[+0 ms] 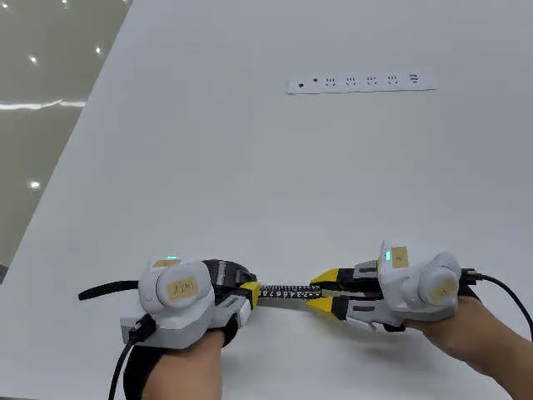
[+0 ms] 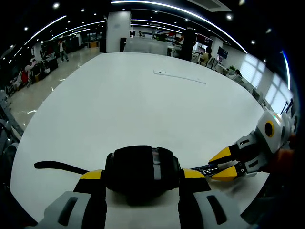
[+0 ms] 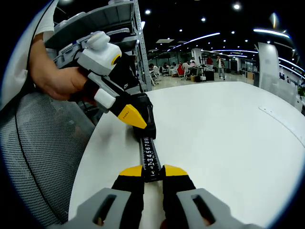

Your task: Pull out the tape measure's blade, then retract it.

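Left gripper (image 1: 243, 293), bottom left at the near edge of the counter (image 1: 250, 167): jaws spread to body width and clamped on the black tape measure (image 1: 226, 272). Its black strap (image 1: 104, 289) trails off to the left. A short run of blade (image 1: 287, 292) is out, numbers up, spanning the gap low over the counter. I can't tell whether it touches the counter. Right gripper (image 1: 321, 292): jaws almost closed, yellow tips pinching the blade's free end. Power strip (image 1: 361, 82) is far across the counter, well apart from the work.

Risks, as I judge them:
- The pinch on the thin blade end looks small. With a hard pull it slips out and the spring whips the blade back.
- The rounded body could twist in the left gripper if the pull goes off-axis.
- The blade may kink if the grippers drift out of line.
- Letting go all at once slams the hook into the body.
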A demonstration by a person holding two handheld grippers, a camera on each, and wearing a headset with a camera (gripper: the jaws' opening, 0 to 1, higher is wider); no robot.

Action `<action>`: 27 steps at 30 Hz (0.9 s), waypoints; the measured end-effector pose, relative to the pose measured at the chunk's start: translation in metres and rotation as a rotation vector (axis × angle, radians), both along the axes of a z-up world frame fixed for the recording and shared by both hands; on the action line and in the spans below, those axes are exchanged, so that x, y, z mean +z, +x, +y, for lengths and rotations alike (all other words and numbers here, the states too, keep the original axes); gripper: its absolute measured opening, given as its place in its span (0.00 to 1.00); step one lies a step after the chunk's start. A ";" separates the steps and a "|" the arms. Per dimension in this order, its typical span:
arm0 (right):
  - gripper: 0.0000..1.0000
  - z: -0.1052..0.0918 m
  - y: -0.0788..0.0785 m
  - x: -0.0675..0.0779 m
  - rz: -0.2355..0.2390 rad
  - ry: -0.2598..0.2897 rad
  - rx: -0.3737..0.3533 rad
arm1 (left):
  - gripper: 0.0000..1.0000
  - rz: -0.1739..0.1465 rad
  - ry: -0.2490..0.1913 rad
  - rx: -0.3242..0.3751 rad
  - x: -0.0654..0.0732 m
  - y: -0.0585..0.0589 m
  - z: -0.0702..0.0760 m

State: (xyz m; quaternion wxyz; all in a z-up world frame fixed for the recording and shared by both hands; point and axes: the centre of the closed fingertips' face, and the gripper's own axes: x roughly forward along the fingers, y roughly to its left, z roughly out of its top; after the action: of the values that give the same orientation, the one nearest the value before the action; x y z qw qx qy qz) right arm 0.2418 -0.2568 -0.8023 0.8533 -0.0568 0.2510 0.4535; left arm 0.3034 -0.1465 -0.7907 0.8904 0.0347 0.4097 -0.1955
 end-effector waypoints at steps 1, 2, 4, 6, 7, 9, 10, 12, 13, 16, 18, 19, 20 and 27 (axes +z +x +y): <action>0.12 0.000 0.000 0.000 -0.002 -0.002 0.001 | 0.57 -0.001 0.005 -0.004 0.000 0.000 0.000; 0.12 0.000 0.000 0.000 -0.002 -0.002 0.001 | 0.57 0.003 0.002 -0.001 0.000 0.000 0.000; 0.12 0.000 0.000 -0.001 -0.002 -0.003 0.002 | 0.57 0.001 0.005 -0.003 0.000 0.000 0.000; 0.12 0.000 0.000 -0.001 -0.004 -0.002 0.002 | 0.57 0.001 -0.005 0.003 0.000 0.001 0.000; 0.12 0.001 -0.001 -0.001 -0.004 0.000 0.004 | 0.57 0.002 -0.005 -0.004 0.000 0.000 0.000; 0.12 0.002 -0.002 -0.003 -0.002 0.000 0.006 | 0.57 0.003 -0.006 -0.003 0.000 -0.001 0.000; 0.12 0.003 -0.002 -0.004 -0.001 0.003 0.006 | 0.57 0.005 -0.004 -0.007 0.000 -0.001 0.000; 0.12 0.005 -0.002 -0.005 0.000 0.013 0.003 | 0.57 0.005 -0.005 -0.009 0.000 -0.001 0.000; 0.12 0.007 -0.001 -0.005 -0.001 0.017 0.002 | 0.57 0.008 -0.008 -0.008 0.000 -0.001 0.000; 0.12 0.014 0.002 -0.007 -0.002 0.022 0.005 | 0.57 0.010 -0.009 -0.010 0.000 -0.001 0.000; 0.12 0.016 0.004 -0.006 0.001 0.036 0.000 | 0.57 0.012 -0.012 -0.007 0.001 -0.002 0.000; 0.12 0.017 0.005 -0.006 0.001 0.039 0.001 | 0.57 0.014 -0.014 -0.006 0.001 -0.002 0.000; 0.12 0.019 0.006 -0.007 0.000 0.041 0.001 | 0.57 0.016 -0.016 -0.006 0.001 -0.002 0.000; 0.12 0.032 0.014 -0.007 0.000 0.062 0.000 | 0.57 0.025 -0.032 -0.001 0.001 -0.001 0.001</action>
State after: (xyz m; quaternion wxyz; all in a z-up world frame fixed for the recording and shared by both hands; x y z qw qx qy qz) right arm 0.2555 -0.2251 -0.8089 0.8545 -0.0304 0.2370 0.4612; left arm 0.3022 -0.1458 -0.7897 0.8856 0.0183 0.4176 -0.2026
